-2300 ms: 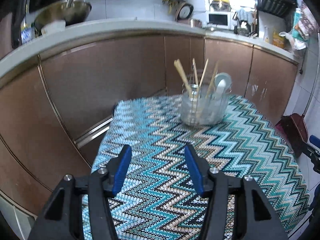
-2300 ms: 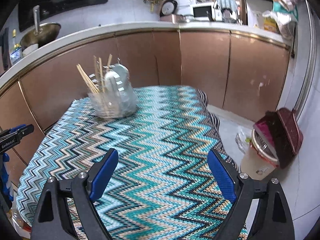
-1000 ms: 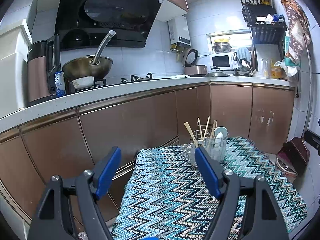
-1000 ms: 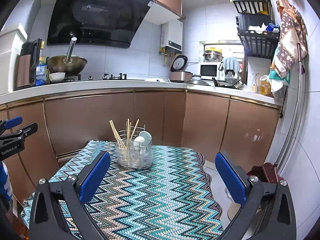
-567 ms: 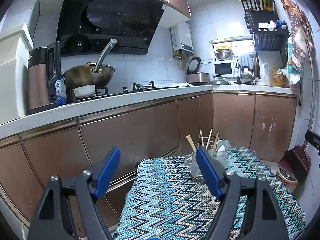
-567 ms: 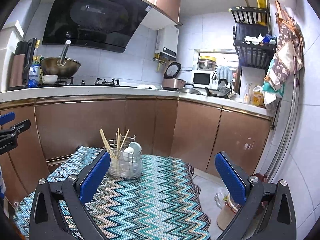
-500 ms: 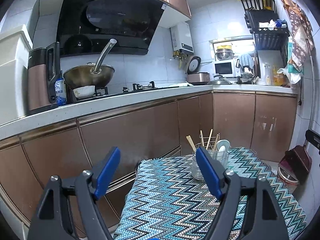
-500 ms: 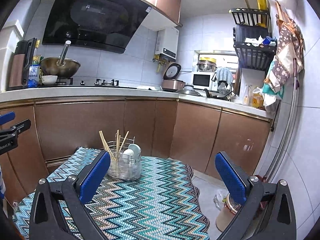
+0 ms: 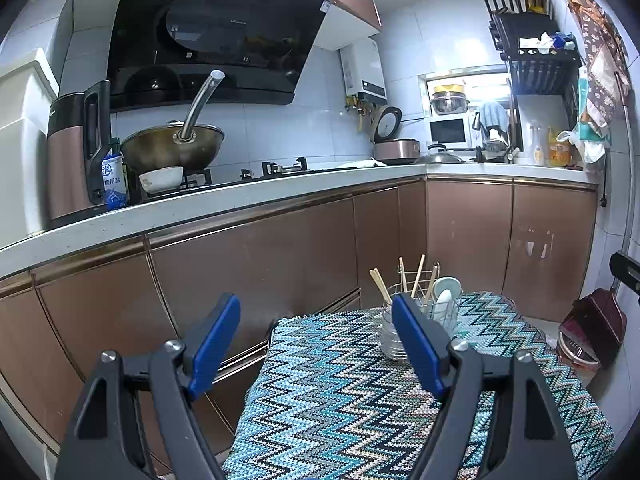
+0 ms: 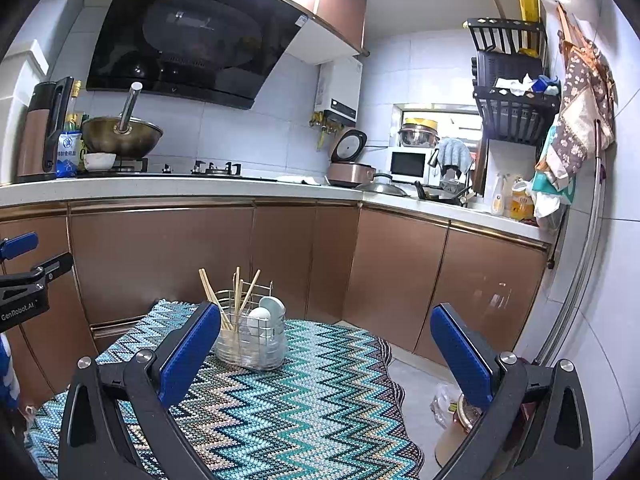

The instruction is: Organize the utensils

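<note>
A clear utensil holder point(image 10: 251, 342) with a wire frame stands at the far end of a table covered by a zigzag cloth point(image 10: 280, 408). Wooden chopsticks point(image 10: 240, 292) and white spoons point(image 10: 266, 314) stick out of it. In the left wrist view the same holder point(image 9: 394, 338) shows partly behind the right blue finger. My left gripper point(image 9: 316, 334) is open and holds nothing, well back from the holder. My right gripper point(image 10: 326, 348) is open wide, also with nothing between its fingers. The left gripper's body point(image 10: 24, 280) appears at the left edge of the right wrist view.
Copper-coloured cabinets point(image 10: 160, 256) run behind the table under a white counter point(image 9: 200, 208) with a wok point(image 9: 172, 148), a kettle and a rice cooker point(image 10: 352, 170). A dustpan point(image 9: 592, 324) stands on the floor at the right. The cloth's near part point(image 9: 340, 412) is bare.
Both views pulled back and tilted up from the table since the oldest frames, so the holder looks smaller and farther. Over the last second the views barely shifted. Both grippers stayed open.
</note>
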Available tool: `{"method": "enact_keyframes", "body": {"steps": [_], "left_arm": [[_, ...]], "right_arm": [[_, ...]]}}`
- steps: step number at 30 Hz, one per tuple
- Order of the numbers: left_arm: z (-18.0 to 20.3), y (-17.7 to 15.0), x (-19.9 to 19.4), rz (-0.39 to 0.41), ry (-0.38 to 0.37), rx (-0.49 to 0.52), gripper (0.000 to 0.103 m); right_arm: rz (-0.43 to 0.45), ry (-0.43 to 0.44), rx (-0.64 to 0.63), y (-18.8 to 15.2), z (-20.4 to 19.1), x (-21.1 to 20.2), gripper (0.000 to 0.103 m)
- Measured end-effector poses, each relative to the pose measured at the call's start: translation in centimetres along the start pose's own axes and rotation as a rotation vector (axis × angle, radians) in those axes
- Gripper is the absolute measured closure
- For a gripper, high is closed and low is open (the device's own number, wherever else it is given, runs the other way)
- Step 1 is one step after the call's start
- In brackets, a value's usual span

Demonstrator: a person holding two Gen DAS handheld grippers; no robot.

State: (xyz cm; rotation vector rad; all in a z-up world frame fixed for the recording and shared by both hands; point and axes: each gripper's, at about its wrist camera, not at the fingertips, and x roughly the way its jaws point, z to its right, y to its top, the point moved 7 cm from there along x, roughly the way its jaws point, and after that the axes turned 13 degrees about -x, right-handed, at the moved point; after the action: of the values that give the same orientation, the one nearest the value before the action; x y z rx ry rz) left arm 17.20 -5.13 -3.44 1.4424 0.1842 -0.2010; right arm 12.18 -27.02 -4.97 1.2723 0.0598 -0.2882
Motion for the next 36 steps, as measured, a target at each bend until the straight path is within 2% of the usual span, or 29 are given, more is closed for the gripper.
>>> {"method": "enact_keyframes", "body": {"steps": [12,36], "left_arm": [[-0.6,-0.5,0.8,-0.013,0.003,-0.014,0.026],[-0.8,-0.1,0.2,-0.001,0.001,-0.018,0.026]], "right_arm": [[-0.031,0.015,0.003,-0.8,-0.5,1.1,0.000],[-0.022,0.013,0.007,-0.6,-0.4,0.5,0.000]]}}
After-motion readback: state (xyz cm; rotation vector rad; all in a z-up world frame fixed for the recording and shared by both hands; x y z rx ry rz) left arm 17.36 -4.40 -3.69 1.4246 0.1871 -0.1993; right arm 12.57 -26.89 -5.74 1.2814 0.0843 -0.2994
